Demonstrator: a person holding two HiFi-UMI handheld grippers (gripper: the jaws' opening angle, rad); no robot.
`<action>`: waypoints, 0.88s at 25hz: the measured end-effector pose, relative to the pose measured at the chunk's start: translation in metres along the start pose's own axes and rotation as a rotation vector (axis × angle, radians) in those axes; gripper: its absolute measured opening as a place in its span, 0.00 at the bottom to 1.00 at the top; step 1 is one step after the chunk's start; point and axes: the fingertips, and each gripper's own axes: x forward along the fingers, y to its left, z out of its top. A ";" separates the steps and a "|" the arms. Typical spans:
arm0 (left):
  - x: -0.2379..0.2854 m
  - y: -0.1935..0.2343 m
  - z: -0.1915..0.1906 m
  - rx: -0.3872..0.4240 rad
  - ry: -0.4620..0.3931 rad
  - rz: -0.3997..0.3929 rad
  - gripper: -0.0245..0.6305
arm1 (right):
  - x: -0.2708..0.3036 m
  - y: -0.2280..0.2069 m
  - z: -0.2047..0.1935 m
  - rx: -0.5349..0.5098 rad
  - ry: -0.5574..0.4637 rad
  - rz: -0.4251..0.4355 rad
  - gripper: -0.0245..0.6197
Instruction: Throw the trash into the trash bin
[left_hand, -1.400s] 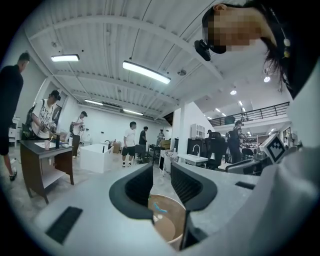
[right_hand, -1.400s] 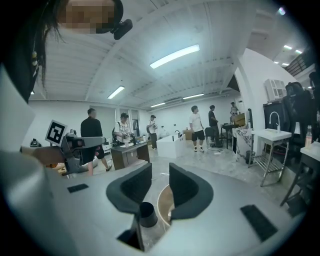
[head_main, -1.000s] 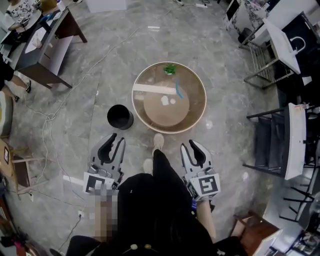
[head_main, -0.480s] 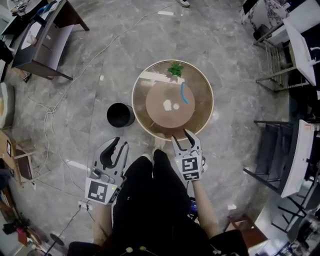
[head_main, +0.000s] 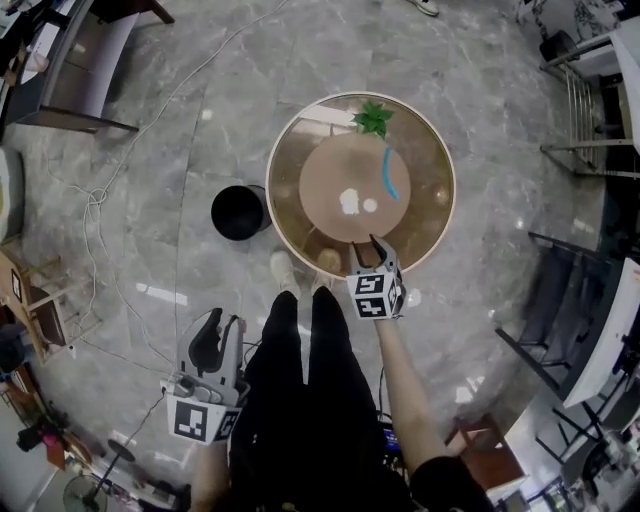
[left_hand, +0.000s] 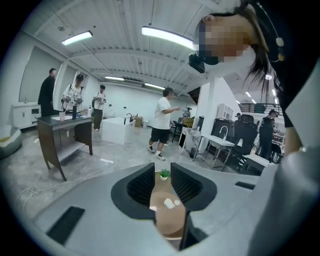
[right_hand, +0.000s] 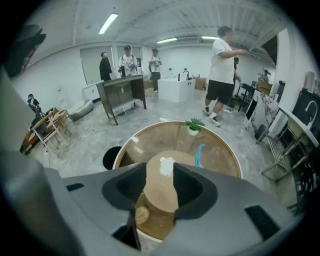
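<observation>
1. left gripper (head_main: 225, 325) sits low beside the person's left leg (head_main: 275, 370), well short of the table (head_main: 425, 160); jaws apart, nothing in them, only the far tabletop showing through the gap
2. right gripper (head_main: 365, 255) is over the table's near rim, pointing down and inward; its jaws have just been opening wide then easing in a little, and they stand well apart and empty
3. key relation: the white paper wad (head_main: 349, 201) lies straight ahead of the right gripper toward the table centre; in the right gripper view it's framed in the gap between the jaws but beyond the pads, not touched; a smaller white scrap (head_main: 370, 205) is just beside it on the right
4. the wad is a lump with no clear long axis, so jaw angle probably matters little; the right hand is far nearer than the left, so I judge it the picker
5. both scraps are on the brown inner disc (head_main: 325, 165), well in from every rim, with open room all round
6. blue strip (head_main: 389, 175) lies beyond and right of them, long axis running near to far, slightly curved; can't tell if it's trash
7. small green plant (head_main: 373, 118) stands at the far rim, clear of the reach line
8. trash bin (head_main: 240, 212) stands on the floor just outside the table's left rim, top open; the carry would likely go left over that rim, with nothing else in the way
</observation>
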 end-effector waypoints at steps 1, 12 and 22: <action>0.006 0.004 -0.004 -0.029 -0.006 0.001 0.19 | 0.017 -0.003 -0.006 0.009 0.021 0.000 0.30; 0.001 0.049 -0.106 -0.153 0.213 0.120 0.19 | 0.135 -0.009 -0.072 0.005 0.216 0.064 0.31; -0.008 0.074 -0.125 -0.189 0.260 0.177 0.19 | 0.162 -0.017 -0.074 -0.050 0.266 -0.022 0.05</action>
